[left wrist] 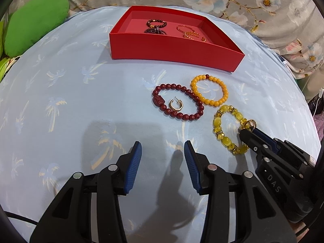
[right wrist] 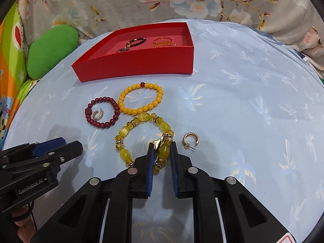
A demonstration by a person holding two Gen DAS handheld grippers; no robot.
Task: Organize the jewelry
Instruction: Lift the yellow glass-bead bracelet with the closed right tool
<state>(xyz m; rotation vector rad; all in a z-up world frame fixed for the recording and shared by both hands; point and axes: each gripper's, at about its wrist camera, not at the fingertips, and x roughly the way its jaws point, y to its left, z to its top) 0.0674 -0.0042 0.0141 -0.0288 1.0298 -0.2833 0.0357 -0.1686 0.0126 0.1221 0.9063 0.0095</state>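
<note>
Three round beaded bracelets (right wrist: pixel 144 131) (glossy, smooth)

A pale blue cloth printed with palm trees (right wrist: pixel 243 93) covers the surface. Beyond its far edge lies grey floral fabric (right wrist: pixel 121 6). A green cushion (left wrist: pixel 36 22) sits past the far left corner. Light casts soft shadows.

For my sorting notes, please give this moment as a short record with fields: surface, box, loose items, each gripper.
surface: blue palm-print cloth
box: red box, open, two dark bead pieces and orange-gold pieces inside
loose items: dark red bracelet around a gold hoop earring; orange bracelet; yellow crystal bracelet; second gold earring
left gripper: open, empty
right gripper: shut on the yellow crystal bracelet, a gold piece caught at its tips
</note>
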